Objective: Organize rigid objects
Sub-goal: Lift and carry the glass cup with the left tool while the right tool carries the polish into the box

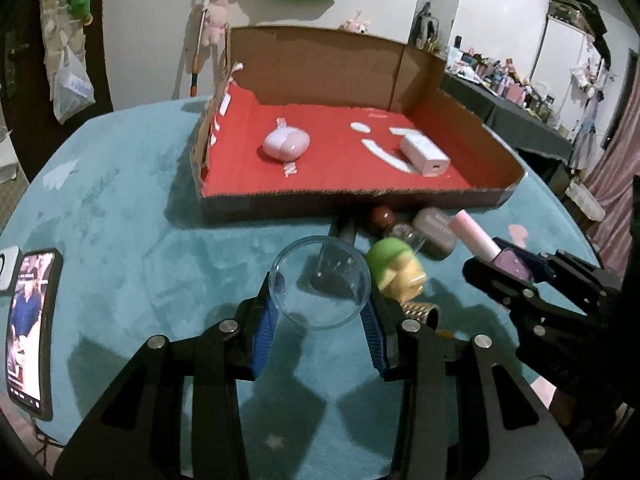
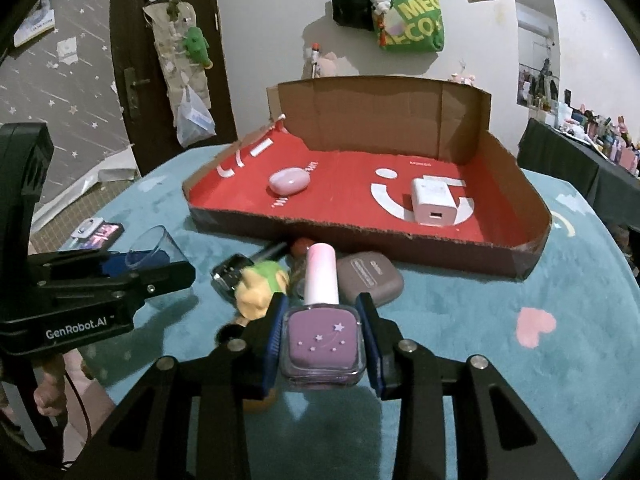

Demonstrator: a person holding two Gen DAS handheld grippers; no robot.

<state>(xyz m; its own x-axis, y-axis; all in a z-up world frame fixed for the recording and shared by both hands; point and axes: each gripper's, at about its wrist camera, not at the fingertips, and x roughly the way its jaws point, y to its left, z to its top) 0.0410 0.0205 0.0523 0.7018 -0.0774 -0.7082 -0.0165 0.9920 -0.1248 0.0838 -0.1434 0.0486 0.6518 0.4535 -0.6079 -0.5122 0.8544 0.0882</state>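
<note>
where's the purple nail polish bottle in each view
Left wrist view: far right, the nail polish bottle sits in the right gripper, pink cap pointing toward the box.
Right wrist view: bottom centre, the bottle is clamped between the gripper's blue pads, cap pointing away.
Shared landmark: the white charger on the red floor of the cardboard box.

Clear glossy plastic cup [image 1: 320, 286], fuzzy teal cloth tabletop [image 1: 120, 208], rough-torn cardboard tray [image 2: 516, 264] with smooth red lining, shiny glass polish bottle [image 2: 322, 346].
</note>
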